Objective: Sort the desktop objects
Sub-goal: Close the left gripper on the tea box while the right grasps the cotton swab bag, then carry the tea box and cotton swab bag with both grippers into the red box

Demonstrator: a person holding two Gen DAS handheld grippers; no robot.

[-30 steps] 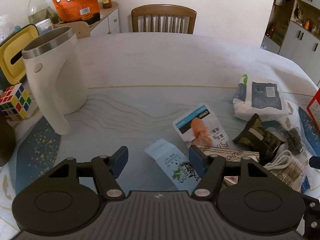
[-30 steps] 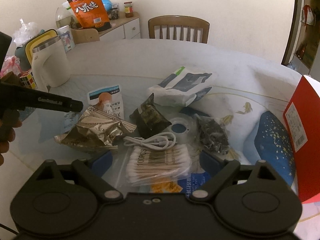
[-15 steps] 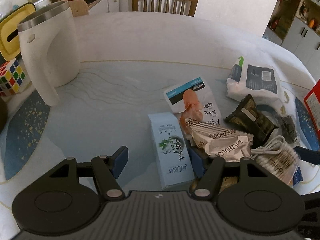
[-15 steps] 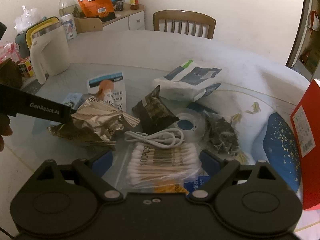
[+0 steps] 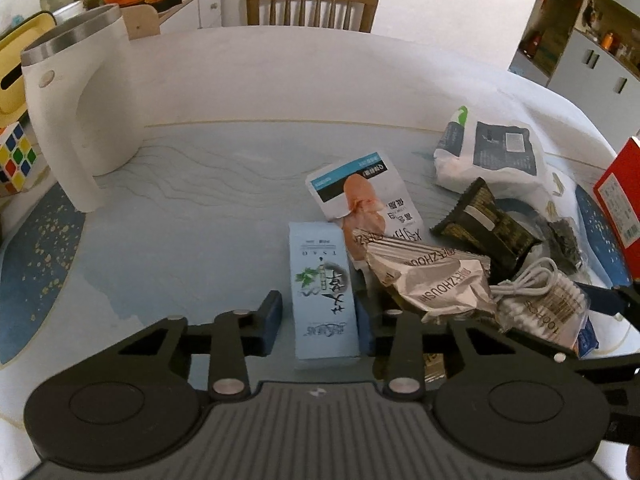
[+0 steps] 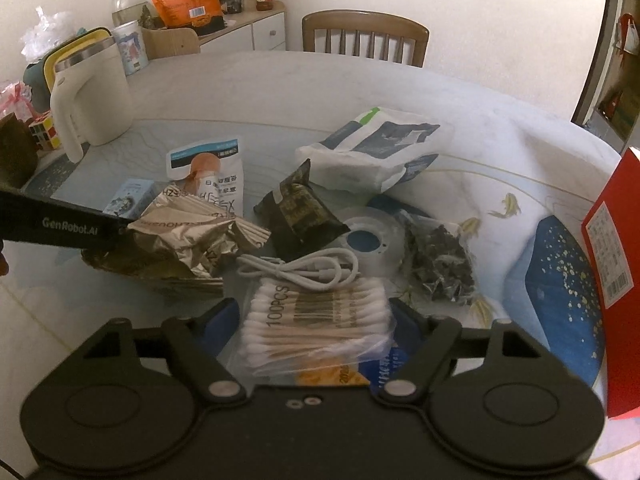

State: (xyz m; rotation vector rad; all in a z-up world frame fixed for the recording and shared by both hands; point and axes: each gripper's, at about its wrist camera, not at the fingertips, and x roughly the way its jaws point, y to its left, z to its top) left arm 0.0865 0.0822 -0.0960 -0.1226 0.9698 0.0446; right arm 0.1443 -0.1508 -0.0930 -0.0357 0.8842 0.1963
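Now both sets of jaws have just been closing, each with a thing between them. Left gripper (image 5: 318, 320): its blue pads stand on either side of the pale blue tea box (image 5: 323, 292), right pad against the box's edge, left pad with a sliver of table still showing (not yet a firm clench, as far as the left wrist view shows). A second ago the box sat ahead of the fingers and askew; now it lies lengthwise between them.

Right gripper (image 6: 316, 320): jaws narrowed around the bag of cotton swabs (image 6: 316, 320), pads just beside the loose plastic, no squeeze visible. The swabs lie flat on the table (image 6: 400, 88), white cable (image 6: 304, 266) on their far edge.

Outward: crumpled foil packet (image 5: 432, 280) just right of the box, dark snack wrapper (image 6: 298, 208) behind, white kettle (image 5: 76, 120) well apart at left.

Judgement: two picks starting at once; lifting the swabs may drag the cable.
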